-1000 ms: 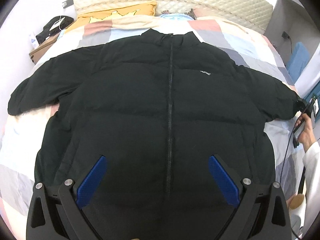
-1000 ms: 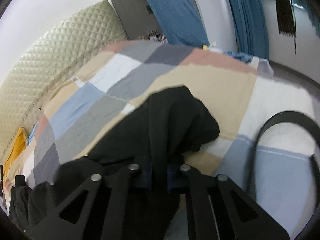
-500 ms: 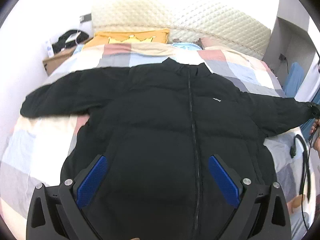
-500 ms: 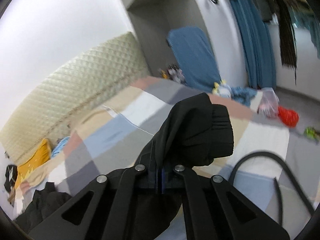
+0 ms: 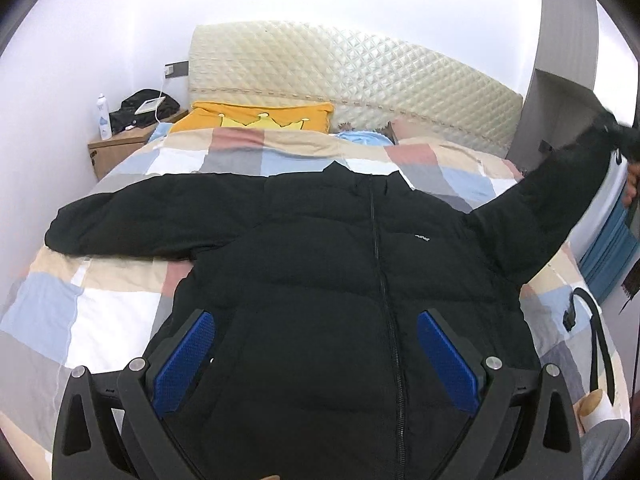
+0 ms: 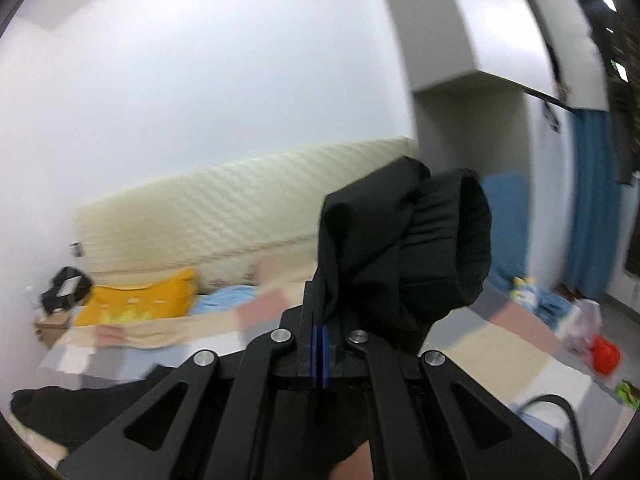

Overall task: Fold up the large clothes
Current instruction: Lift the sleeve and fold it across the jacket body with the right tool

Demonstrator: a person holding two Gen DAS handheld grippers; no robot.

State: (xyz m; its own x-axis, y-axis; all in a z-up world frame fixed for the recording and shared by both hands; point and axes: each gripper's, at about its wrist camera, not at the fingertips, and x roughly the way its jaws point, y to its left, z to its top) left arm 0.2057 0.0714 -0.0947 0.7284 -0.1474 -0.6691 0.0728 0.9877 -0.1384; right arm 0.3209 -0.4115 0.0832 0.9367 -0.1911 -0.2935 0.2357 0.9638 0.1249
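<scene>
Folding barely begun: black zipped puffer jacket (image 5: 340,280) lies flat on the patchwork bed (image 5: 100,320); right tool (image 6: 320,332) pinches its cuff (image 6: 440,240) aloft, upper right; left tool (image 5: 316,354) gapes empty.

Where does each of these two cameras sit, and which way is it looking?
Left wrist: on the left gripper, jaws open, looking down over the black jacket toward the headboard.
Right wrist: on the right gripper, raised, facing wall and headboard; jaws shut on the jacket's cuff.
Shared: jacket, headboard, yellow pillow, checked quilt.
</scene>
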